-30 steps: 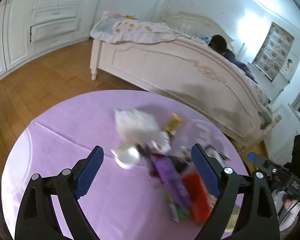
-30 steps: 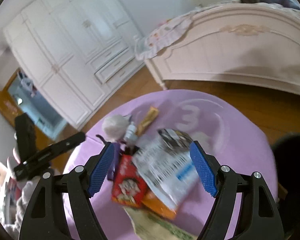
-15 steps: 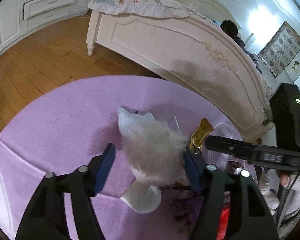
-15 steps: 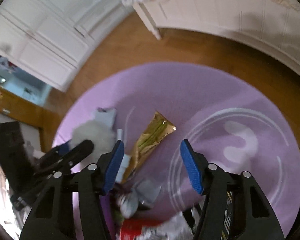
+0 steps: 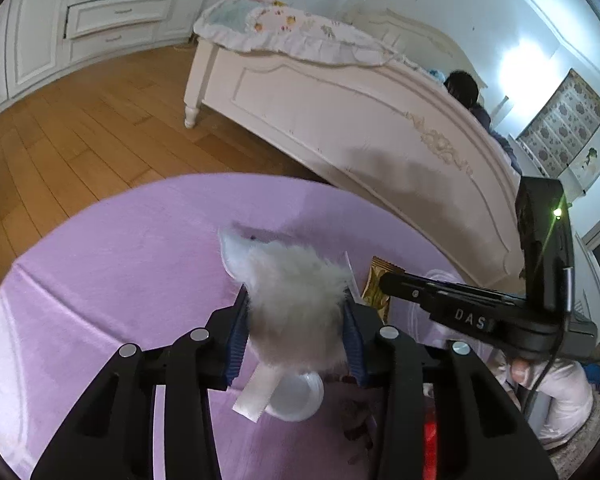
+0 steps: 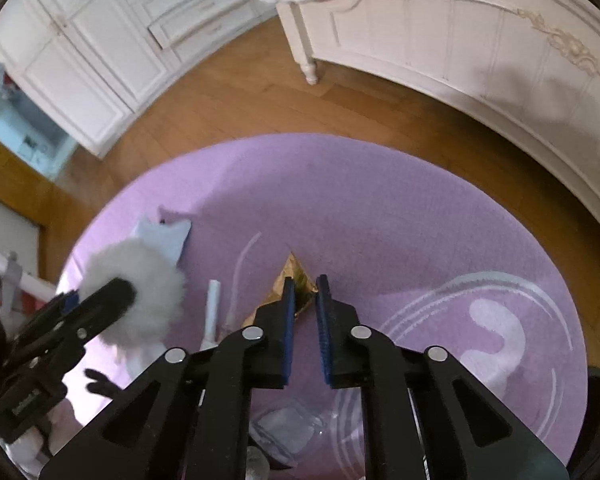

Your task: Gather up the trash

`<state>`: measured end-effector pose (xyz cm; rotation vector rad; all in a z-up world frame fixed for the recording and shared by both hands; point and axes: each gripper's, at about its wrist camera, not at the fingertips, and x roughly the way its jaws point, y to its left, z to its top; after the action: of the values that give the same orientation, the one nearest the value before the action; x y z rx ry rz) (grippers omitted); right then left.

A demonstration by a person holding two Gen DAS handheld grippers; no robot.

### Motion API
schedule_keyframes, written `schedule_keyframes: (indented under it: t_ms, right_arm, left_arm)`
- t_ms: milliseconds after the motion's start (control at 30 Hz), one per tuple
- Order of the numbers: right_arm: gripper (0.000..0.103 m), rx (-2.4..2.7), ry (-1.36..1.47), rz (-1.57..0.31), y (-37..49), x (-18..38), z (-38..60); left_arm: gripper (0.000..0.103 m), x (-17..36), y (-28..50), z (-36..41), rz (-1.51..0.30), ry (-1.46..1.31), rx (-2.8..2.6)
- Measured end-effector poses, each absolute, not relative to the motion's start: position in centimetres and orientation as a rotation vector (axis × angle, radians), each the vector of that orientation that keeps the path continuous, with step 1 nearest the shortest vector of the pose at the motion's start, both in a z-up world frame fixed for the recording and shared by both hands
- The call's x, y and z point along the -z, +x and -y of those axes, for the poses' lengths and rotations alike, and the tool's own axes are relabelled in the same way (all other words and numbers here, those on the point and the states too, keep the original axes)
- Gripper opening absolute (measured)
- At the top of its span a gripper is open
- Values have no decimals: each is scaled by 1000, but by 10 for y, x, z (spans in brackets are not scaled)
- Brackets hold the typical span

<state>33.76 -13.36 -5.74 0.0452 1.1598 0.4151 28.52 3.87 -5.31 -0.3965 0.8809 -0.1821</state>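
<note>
A fluffy white ball with a pale blue cloth tag lies on the round purple mat. My left gripper has it between its jaws, which are closing, and both blue pads press into the fluff. The same ball and left gripper show at the left of the right wrist view. A gold wrapper lies mid-mat, and my right gripper is shut on its near end. In the left wrist view the wrapper peeks out beside the right gripper.
A white lid, a paper strip and a red packet lie near the left gripper. A white tube and clear packaging lie nearby. A white bed with a person stands beyond; white cupboards line the wood floor.
The left gripper moved up to the fluffy ball and closed its jaws around it. The right gripper swung from the packet pile to the gold wrapper and shut on it.
</note>
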Motion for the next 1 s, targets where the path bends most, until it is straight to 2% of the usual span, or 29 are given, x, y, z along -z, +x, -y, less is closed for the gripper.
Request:
schedule_keyframes:
  t_ms: [167, 300, 567, 700, 1000]
  right_arm:
    - [7, -459, 130, -990, 308, 20, 154]
    - [7, -446, 149, -778, 262, -24, 181]
    - [7, -355, 204, -440, 138, -76, 274]
    - [7, -241, 210, -389, 90, -68, 322]
    - [7, 65, 318, -458, 46, -14, 439]
  left_arm:
    - [41, 32, 263, -44, -822, -413, 175]
    - [41, 13, 247, -39, -772, -414, 202]
    - [41, -21, 214, 20, -719, -364, 376]
    - [41, -25, 206, 79, -736, -327, 523]
    - [41, 4, 209, 210, -834, -236, 757]
